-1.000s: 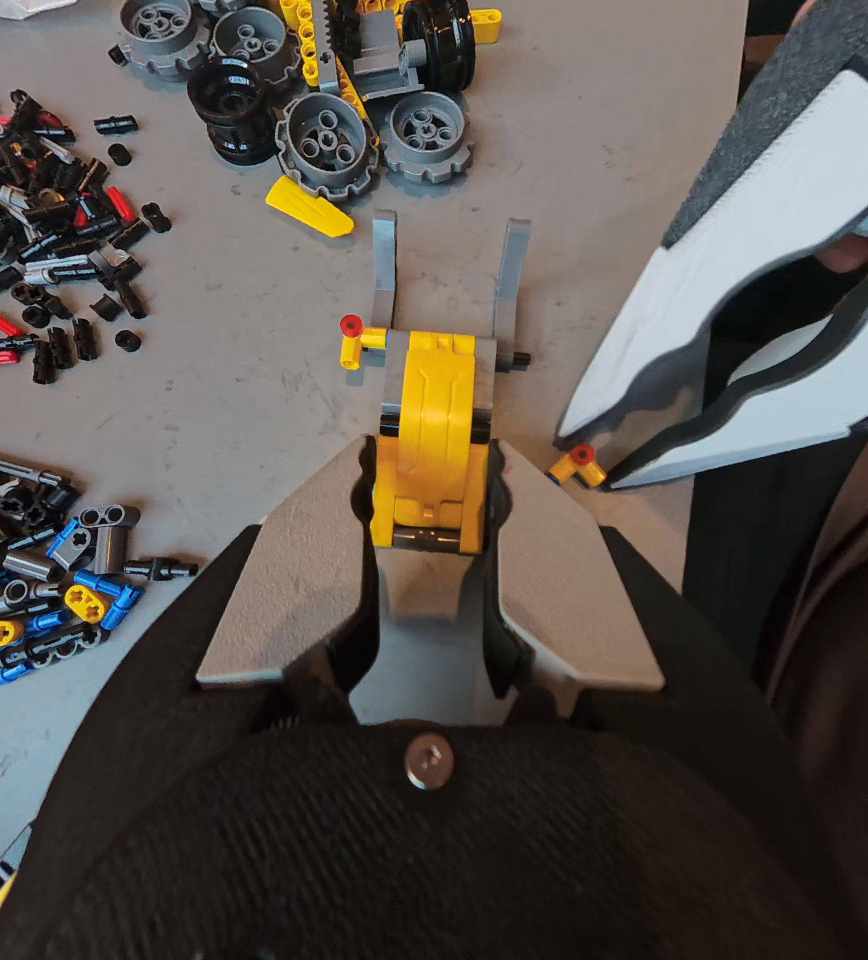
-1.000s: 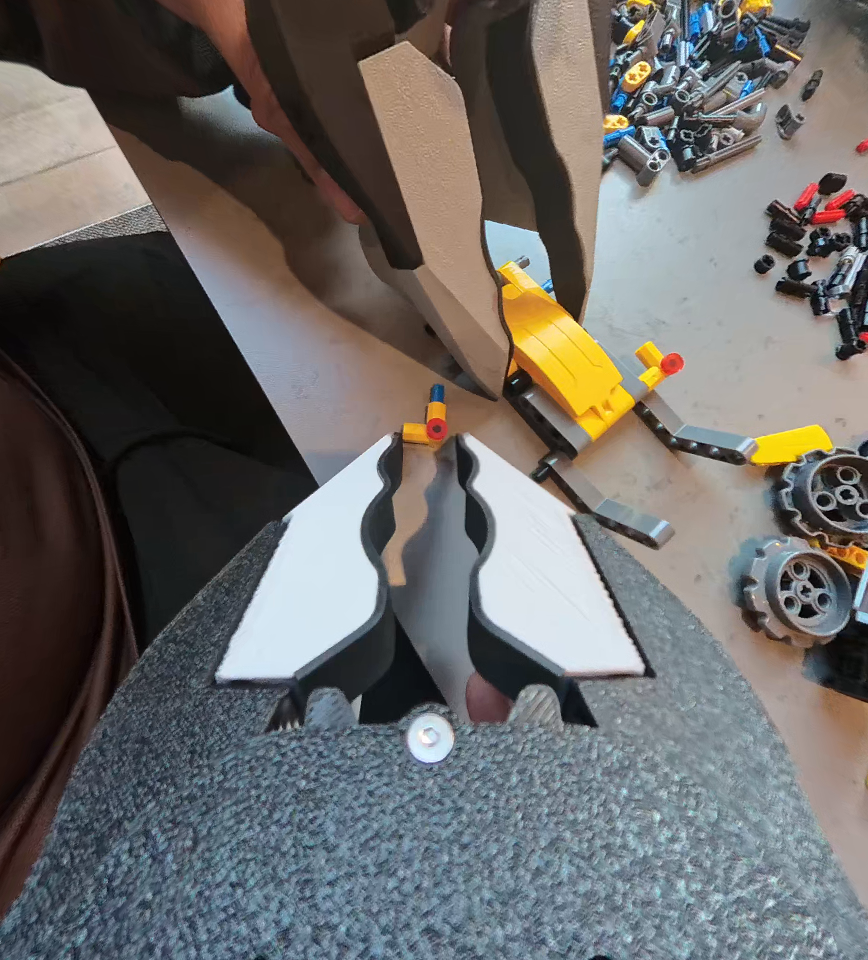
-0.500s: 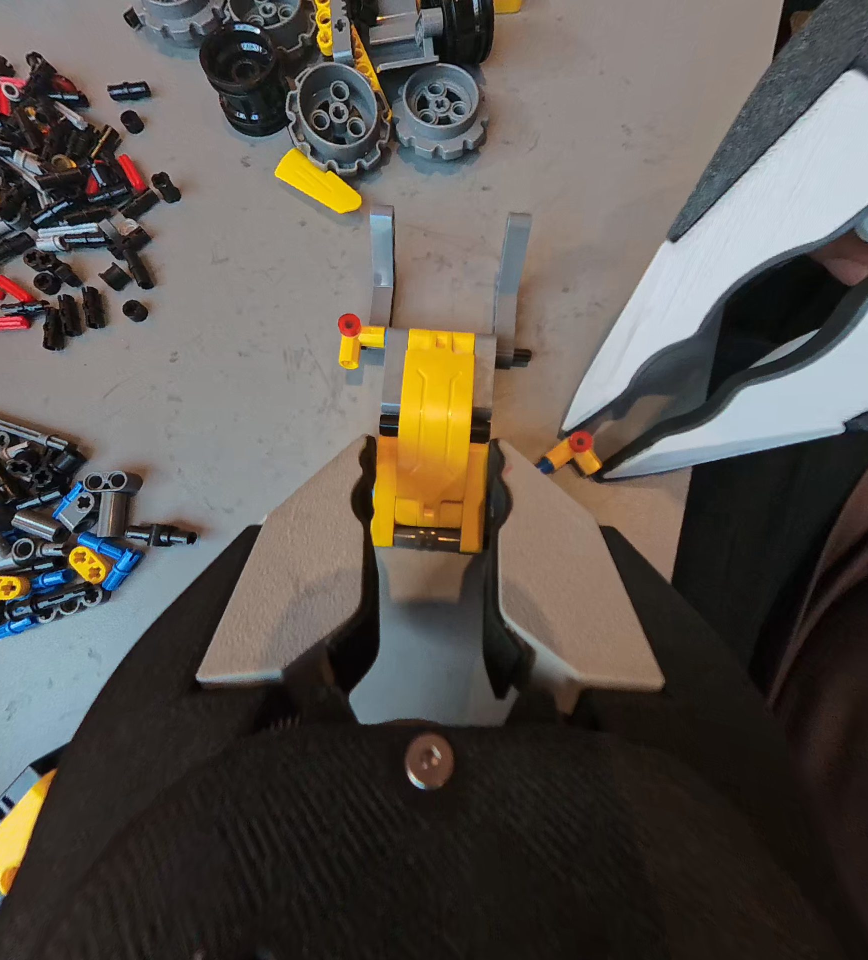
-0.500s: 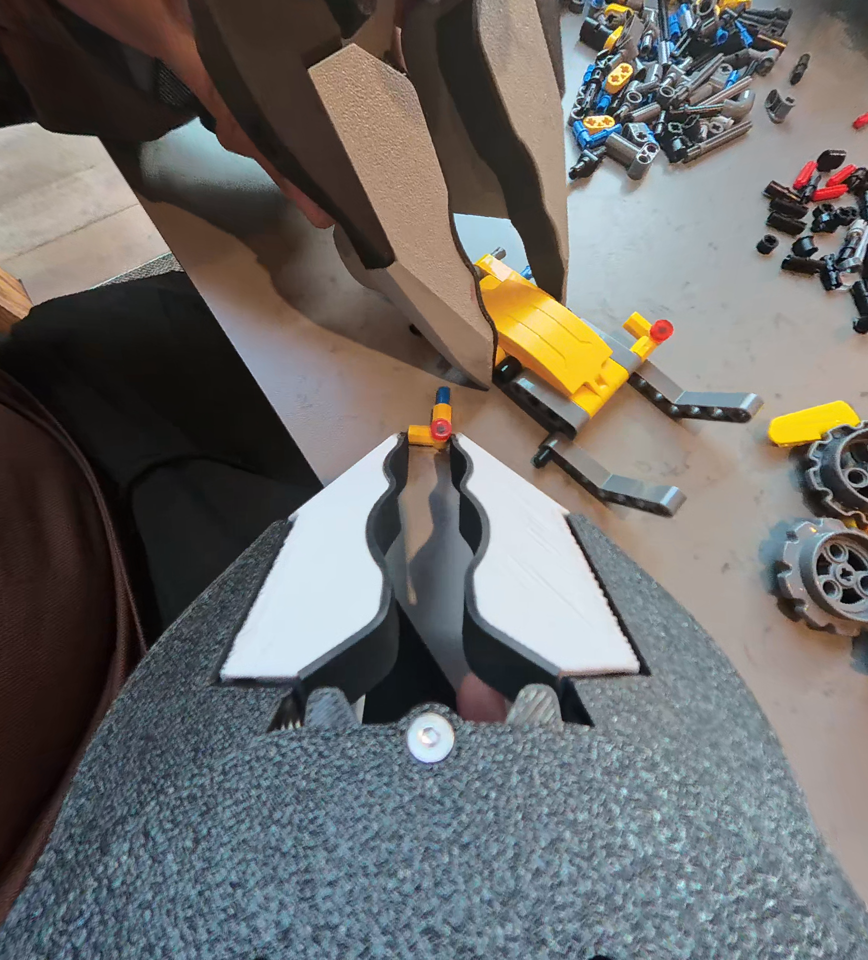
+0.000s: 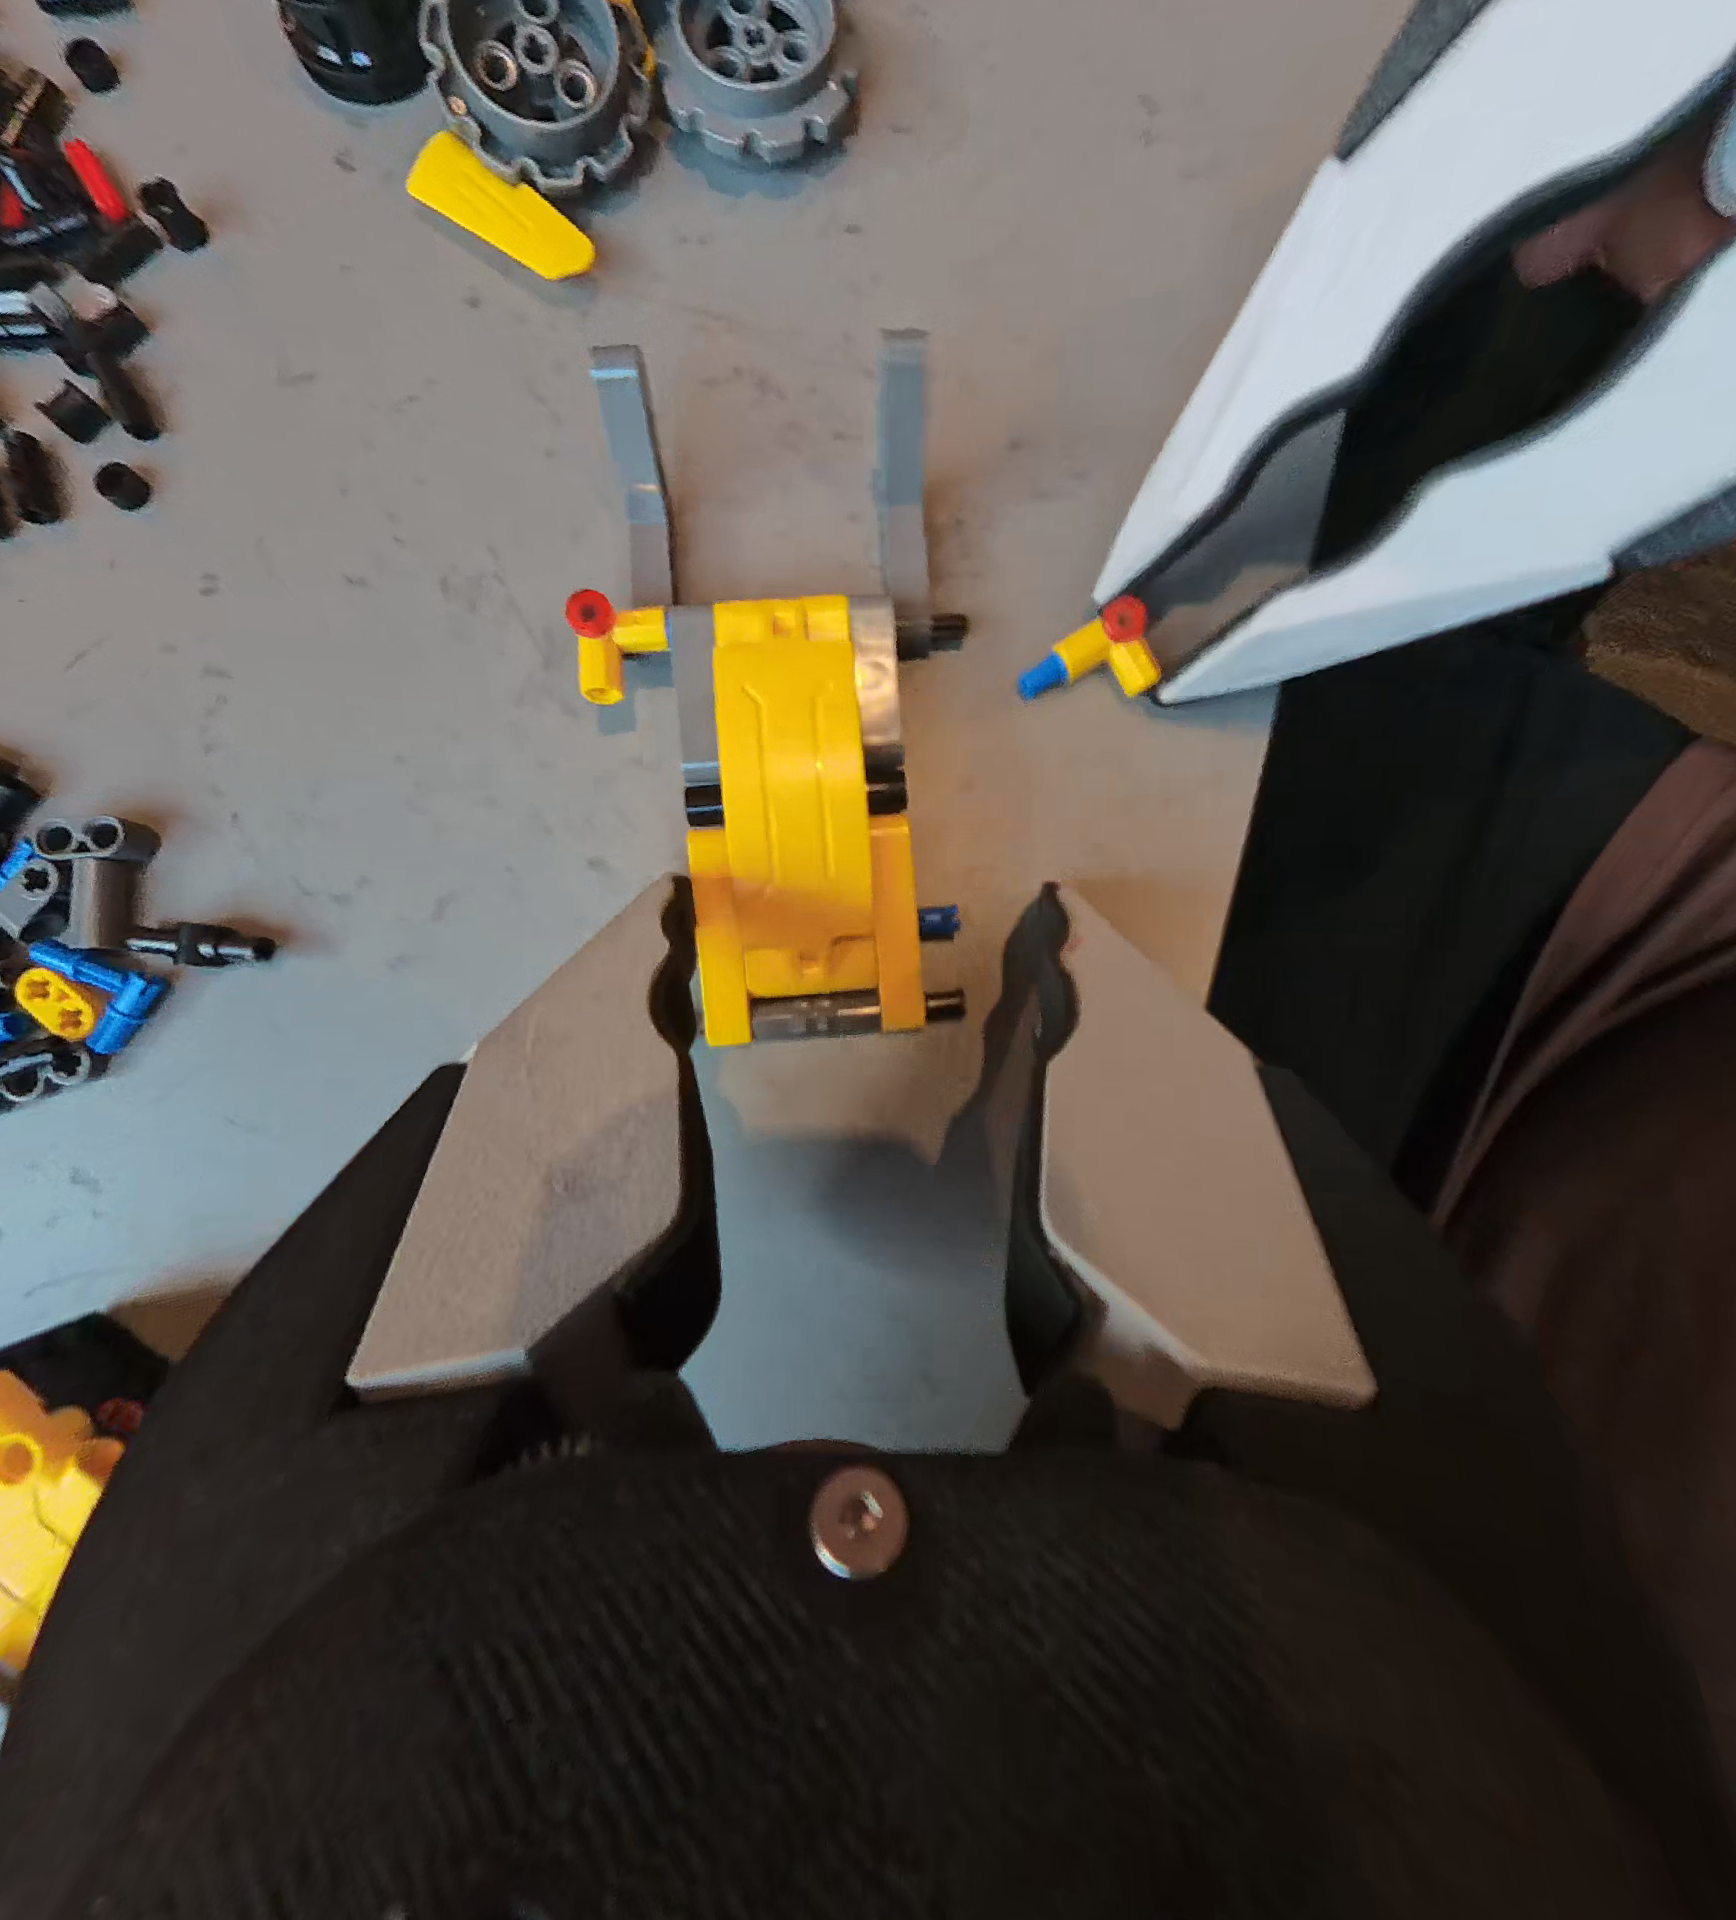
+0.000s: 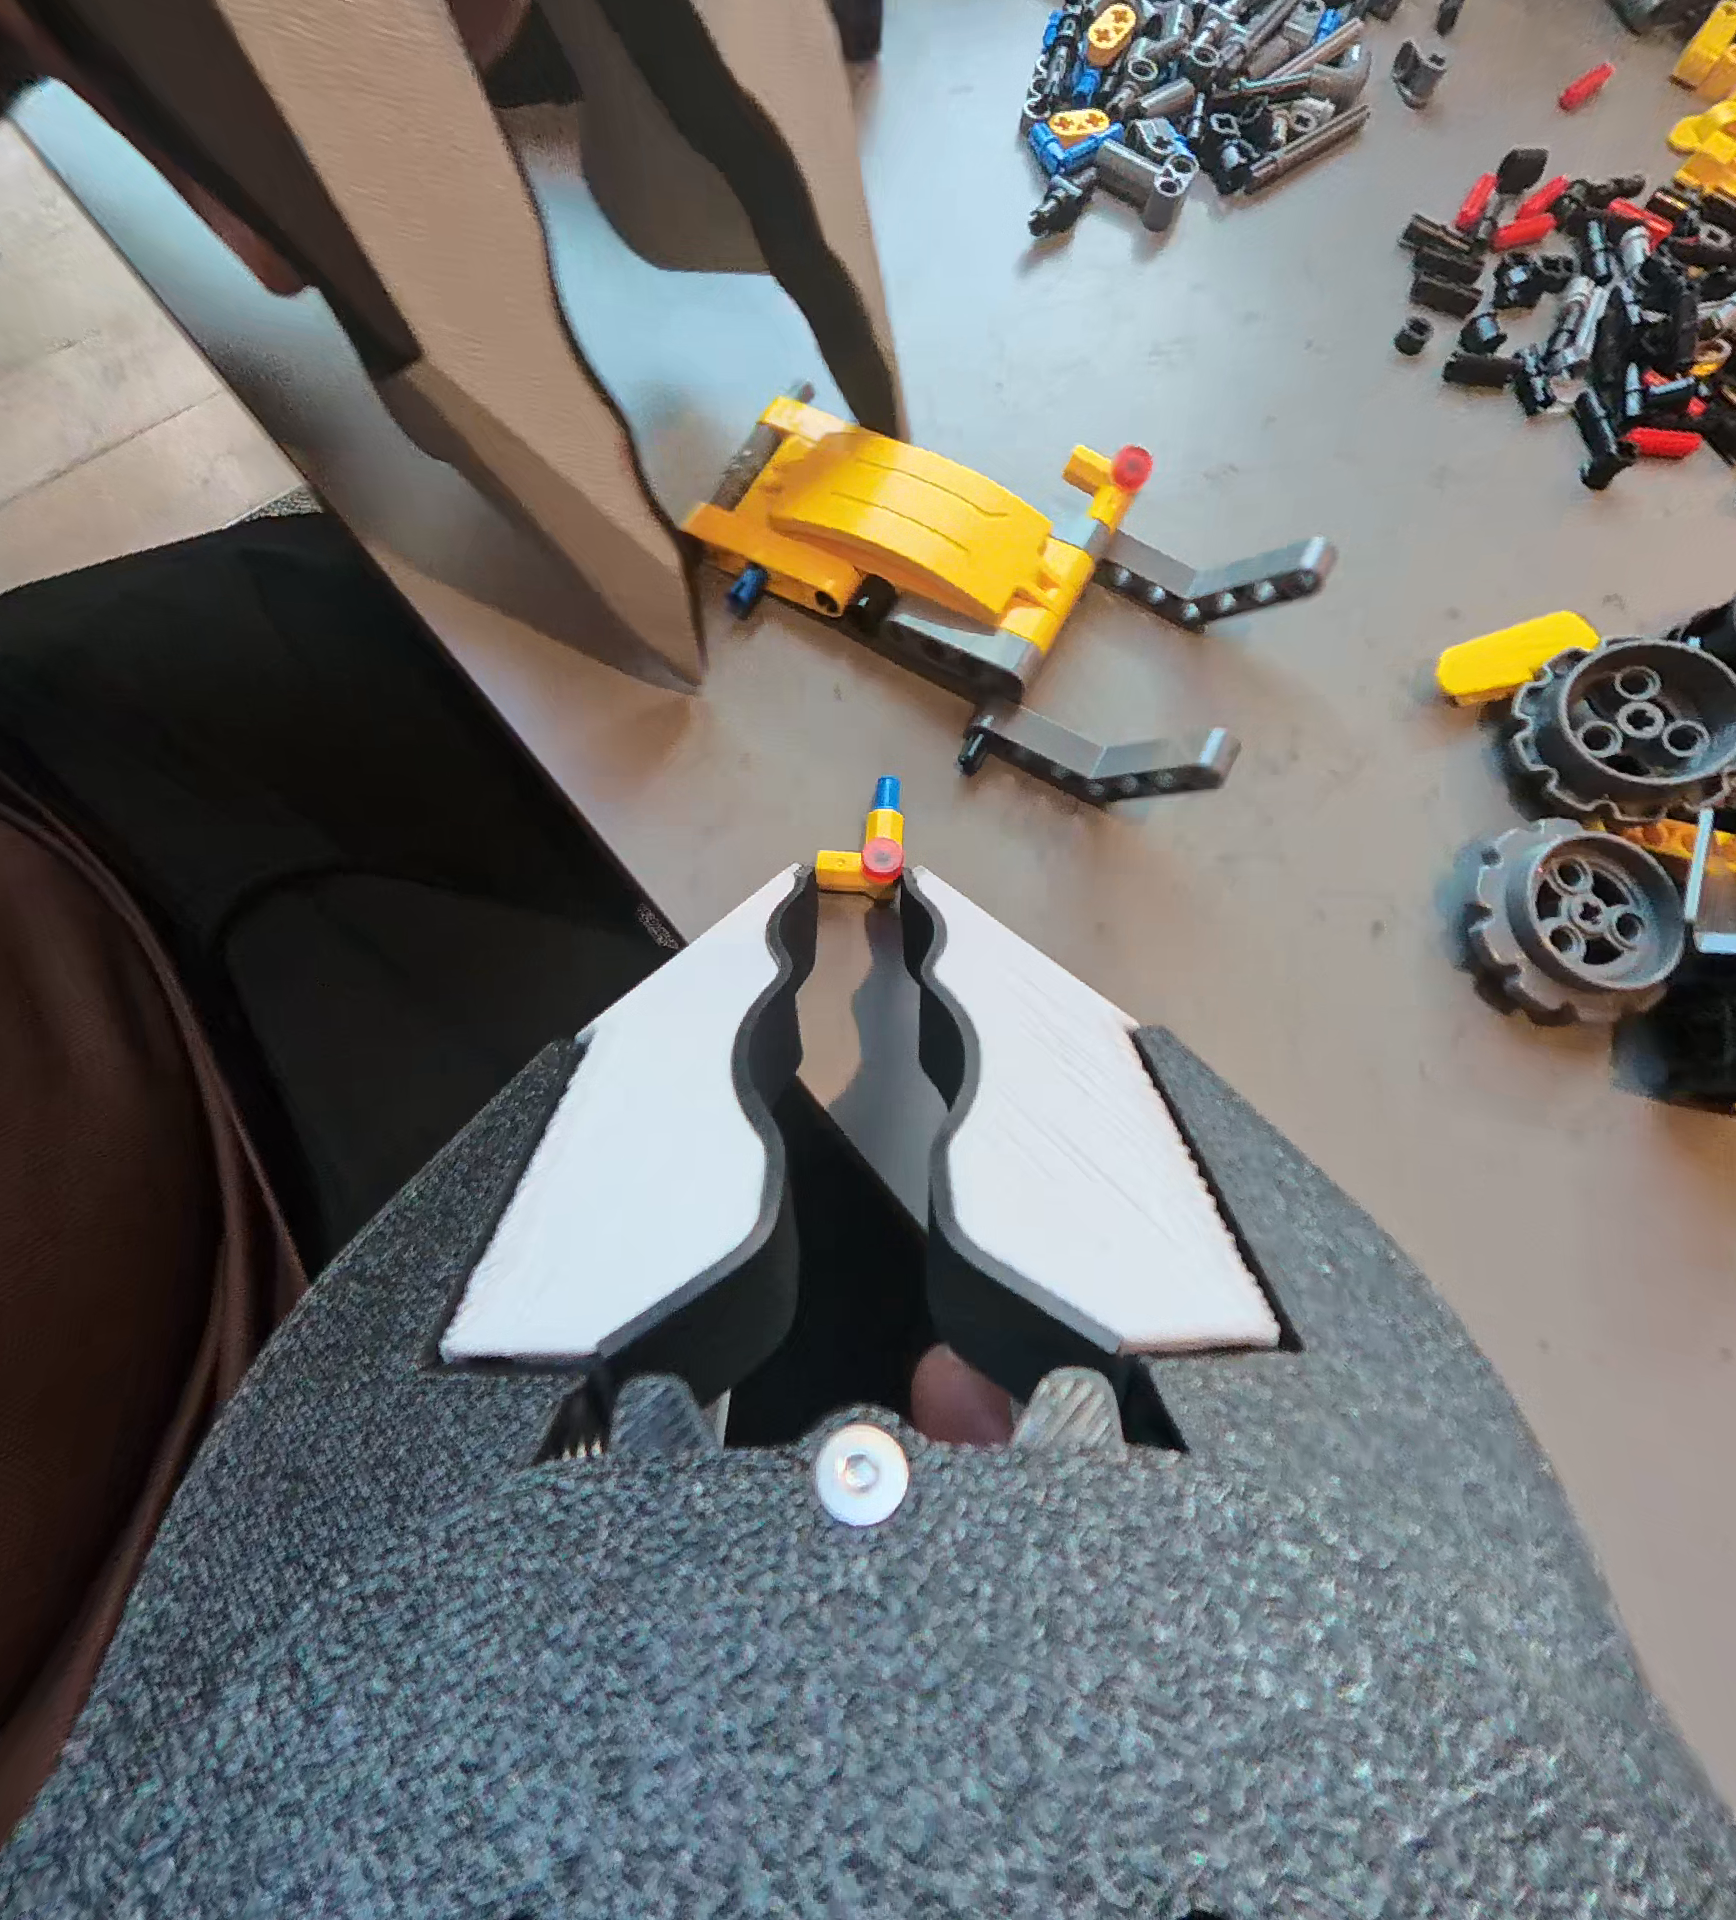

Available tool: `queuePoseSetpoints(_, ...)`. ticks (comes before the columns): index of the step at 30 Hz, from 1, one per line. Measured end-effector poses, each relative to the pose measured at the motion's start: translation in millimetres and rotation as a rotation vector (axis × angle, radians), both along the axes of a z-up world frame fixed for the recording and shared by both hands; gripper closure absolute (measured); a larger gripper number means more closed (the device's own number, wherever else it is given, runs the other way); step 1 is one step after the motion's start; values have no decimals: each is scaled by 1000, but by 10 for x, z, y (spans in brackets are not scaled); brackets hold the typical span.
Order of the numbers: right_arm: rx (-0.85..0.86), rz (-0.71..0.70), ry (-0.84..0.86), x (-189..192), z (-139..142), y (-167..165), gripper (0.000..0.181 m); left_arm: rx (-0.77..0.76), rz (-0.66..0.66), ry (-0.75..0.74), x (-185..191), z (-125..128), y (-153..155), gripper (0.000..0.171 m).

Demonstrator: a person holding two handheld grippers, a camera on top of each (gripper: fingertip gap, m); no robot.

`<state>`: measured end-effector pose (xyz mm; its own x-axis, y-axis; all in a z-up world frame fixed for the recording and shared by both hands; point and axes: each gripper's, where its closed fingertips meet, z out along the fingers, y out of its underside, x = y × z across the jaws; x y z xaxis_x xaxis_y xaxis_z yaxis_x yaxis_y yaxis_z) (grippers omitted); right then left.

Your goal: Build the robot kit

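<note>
1. Left gripper (image 5: pixel 859 914) hangs low over the desk (image 5: pixel 376 675), jaws spread wide either side of the yellow assembly's (image 5: pixel 796 821) near end; the left finger looks close to it, the right one well clear.
2. The assembly lies flat, grey arms pointing away, so it rests unheld.
3. Right gripper (image 6: pixel 853 883) angles down beside it, jaws pinching a small yellow connector (image 6: pixel 862 857) at the tips, blue pin forward.
4. Loose parts pile (image 6: pixel 1622 301) sits farther off.

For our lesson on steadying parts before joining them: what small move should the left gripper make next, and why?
Probably close the left gripper on the yellow assembly. Its jaws stand open on either side without touching it, so the assembly lies loose, while the right gripper holds a small yellow connector near the assembly's bare black pin.
</note>
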<state>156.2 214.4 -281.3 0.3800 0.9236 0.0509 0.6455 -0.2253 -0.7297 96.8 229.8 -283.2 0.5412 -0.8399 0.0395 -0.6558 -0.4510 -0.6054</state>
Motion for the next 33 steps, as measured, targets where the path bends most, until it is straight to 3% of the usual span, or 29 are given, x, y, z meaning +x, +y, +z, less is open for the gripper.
queuePoseSetpoints(5, 0, -4, 9, 22, 0, 16, 162, -38, -15, 6, -47, 40, -142, 111)
queuePoseSetpoints(11, -27, -7, 37, 3, -6, 17, 159, 32, -1, -75, -114, 299, 79, 111)
queuePoseSetpoints(20, 12, -39, 52, -22, 5, 96, 166, -118, -41, -79, -42, 60, 34, 115)
queuePoseSetpoints(27, 16, -16, 63, -34, 39, 160, 166, -149, -73, -102, 50, 89, -208, 120)
queuePoseSetpoints(33, -36, 11, 54, 2, -7, 126, 165, 37, -169, -29, -50, 335, -13, 114)
